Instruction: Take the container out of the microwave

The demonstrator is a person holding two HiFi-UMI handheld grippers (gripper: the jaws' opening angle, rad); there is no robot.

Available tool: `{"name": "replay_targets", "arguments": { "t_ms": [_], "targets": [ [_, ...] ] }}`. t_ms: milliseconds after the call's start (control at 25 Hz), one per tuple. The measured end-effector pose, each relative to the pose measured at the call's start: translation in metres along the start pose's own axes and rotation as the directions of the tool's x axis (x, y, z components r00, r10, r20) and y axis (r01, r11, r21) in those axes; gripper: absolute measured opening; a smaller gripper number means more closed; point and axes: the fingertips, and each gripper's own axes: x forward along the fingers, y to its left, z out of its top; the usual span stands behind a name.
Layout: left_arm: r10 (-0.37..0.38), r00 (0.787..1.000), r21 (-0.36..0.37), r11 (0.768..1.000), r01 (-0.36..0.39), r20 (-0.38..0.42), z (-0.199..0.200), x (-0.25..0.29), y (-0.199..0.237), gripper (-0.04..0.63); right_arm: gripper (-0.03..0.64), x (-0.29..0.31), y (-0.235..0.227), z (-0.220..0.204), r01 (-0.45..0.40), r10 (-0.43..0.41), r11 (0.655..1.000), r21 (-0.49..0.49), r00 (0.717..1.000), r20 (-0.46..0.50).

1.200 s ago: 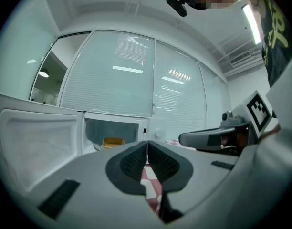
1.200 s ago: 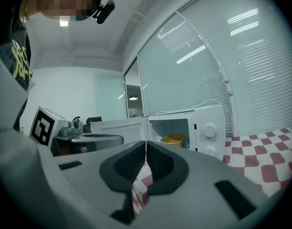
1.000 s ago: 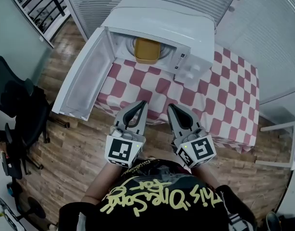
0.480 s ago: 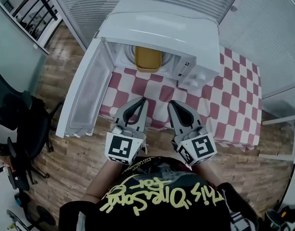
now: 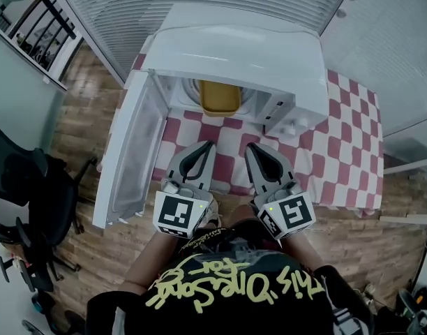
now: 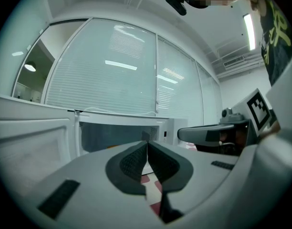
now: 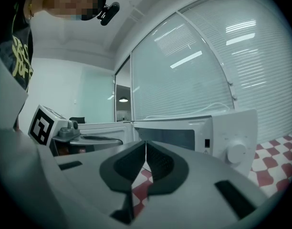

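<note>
1. The white microwave oven [image 5: 248, 54] stands on a desk [image 5: 339, 145] covered with a red-and-white checked cloth. Its door [image 5: 130, 152] is swung wide open to the left, so the opening step looks done.
2. The yellow rectangular container [image 5: 219, 98] sits inside the oven's cavity, just behind the front sill. Nothing touches it.
3. The left tongs [image 5: 206, 146] are closed, their ribbed pads pressed together with nothing between them. They point toward the oven from over the desk's near edge, well short of the cavity.
4. The right tongs [image 5: 250, 147] are closed and empty in the same way. They sit just beside the left pair and are aimed at the oven's front.
5. By my judgement the task is at its approach stage, and the removal itself has not begun. The tongs have yet to open, reach into the cavity, grip the container's rim or sides, draw it out past the sill and set it on the cloth.
</note>
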Motion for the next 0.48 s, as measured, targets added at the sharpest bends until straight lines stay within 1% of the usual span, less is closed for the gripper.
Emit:
{"name": "replay_targets", "arguments": {
  "t_ms": [120, 320, 480],
  "targets": [
    [0.004, 1.000, -0.008, 1.000, -0.004, 0.003, -0.001, 0.004, 0.007, 0.009, 0.011, 0.008, -0.003, 0.001, 0.009, -0.009, 1.000, -0.012, 1.000, 0.003],
    [0.009, 1.000, -0.011, 1.000, -0.009, -0.006, -0.004, 0.008, 0.014, 0.009, 0.011, 0.016, -0.005, -0.003, 0.009, -0.009, 1.000, 0.005, 1.000, -0.002],
    [0.031, 0.999, -0.028, 0.999, -0.031, -0.008, -0.005, 0.011, 0.022, 0.009, 0.011, 0.021, -0.011, -0.003, 0.010, -0.010, 1.000, -0.009, 1.000, -0.007]
  ]
}}
